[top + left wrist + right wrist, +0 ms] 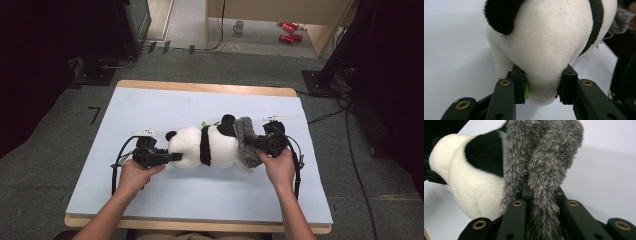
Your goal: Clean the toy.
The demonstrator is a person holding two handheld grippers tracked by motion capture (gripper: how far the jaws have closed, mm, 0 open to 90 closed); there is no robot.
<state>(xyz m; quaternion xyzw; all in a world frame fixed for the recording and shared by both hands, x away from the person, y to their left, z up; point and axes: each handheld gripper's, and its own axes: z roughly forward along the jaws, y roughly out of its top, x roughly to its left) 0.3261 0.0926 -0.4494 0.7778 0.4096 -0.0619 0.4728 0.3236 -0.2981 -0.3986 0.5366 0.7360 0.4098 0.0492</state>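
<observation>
A black-and-white plush panda (202, 145) lies on its side on the pale blue mat (150, 105). A grey fuzzy cloth (245, 137) sits against its right end, by a black ear. My left gripper (172, 156) holds the panda's white left end; in the left gripper view both pads press into the white plush (544, 37), with a green tag (526, 88) by one pad. My right gripper (257, 145) is shut on the grey fuzzy cloth (544, 157), a fold of which runs down between the jaws, with the panda (474, 185) just behind it.
The mat covers a wooden table (200, 87). A thin white strip (281, 118) lies on the mat behind the right gripper. Beyond the table on the floor are a mug (239, 26), red cans (289, 31) and cables at the right.
</observation>
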